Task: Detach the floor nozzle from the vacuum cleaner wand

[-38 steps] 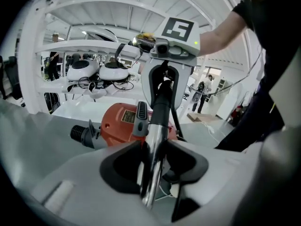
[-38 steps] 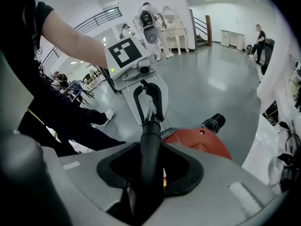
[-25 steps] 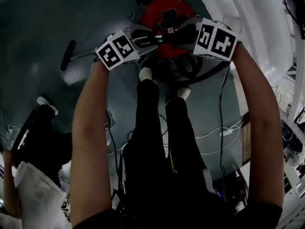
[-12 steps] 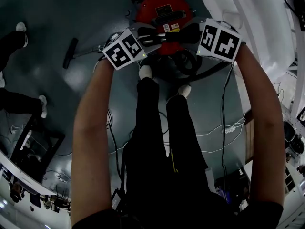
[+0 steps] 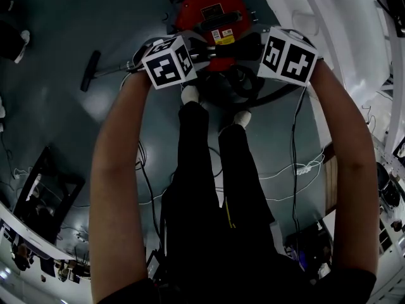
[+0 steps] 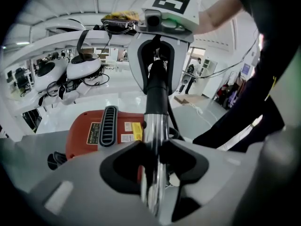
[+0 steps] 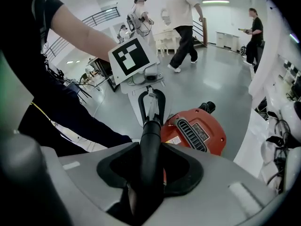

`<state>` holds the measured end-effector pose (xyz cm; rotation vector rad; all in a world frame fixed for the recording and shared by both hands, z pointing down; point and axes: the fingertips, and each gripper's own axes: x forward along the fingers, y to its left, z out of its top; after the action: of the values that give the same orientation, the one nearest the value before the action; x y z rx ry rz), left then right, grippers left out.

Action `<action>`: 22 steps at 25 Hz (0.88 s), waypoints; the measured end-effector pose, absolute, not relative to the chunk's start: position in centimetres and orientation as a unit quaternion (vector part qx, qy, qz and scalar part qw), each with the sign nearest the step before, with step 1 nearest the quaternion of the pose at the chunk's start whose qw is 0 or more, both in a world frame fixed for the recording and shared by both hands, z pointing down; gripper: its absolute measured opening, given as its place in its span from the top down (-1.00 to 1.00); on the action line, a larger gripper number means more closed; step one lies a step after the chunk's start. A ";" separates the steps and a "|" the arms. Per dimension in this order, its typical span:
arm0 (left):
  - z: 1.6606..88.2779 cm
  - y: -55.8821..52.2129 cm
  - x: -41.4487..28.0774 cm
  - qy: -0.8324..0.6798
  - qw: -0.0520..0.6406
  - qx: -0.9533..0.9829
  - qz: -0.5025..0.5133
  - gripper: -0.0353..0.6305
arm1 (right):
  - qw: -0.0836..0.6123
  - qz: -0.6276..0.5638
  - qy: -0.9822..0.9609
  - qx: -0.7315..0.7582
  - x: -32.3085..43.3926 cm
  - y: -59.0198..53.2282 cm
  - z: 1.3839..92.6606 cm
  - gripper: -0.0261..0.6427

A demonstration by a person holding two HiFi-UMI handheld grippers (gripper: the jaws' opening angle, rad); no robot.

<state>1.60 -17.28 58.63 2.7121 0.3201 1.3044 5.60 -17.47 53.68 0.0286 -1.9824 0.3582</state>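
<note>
Floor nozzle (image 5: 90, 70) sits out left on the floor, still on the wand (image 6: 154, 135). Left gripper (image 6: 154, 175), jaws just closing, clamps the chrome wand; right gripper (image 7: 149, 173) clenches its black handle end (image 7: 150, 140). Both holds are well apart from the nozzle joint: move 1 there, pull straight. Open floor left; red canister (image 5: 212, 11) and cables (image 5: 291, 170) crowd the feet.
</note>
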 end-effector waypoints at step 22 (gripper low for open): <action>59.3 -15.6 1.6 0.107 0.113 0.893 0.421 0.35 | 0.538 0.168 -0.826 0.009 6.2 -15.6 53.8 0.48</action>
<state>1.60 -15.58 59.26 2.6209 0.3131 1.2362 6.23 -15.63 53.84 0.0220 -1.9647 0.3999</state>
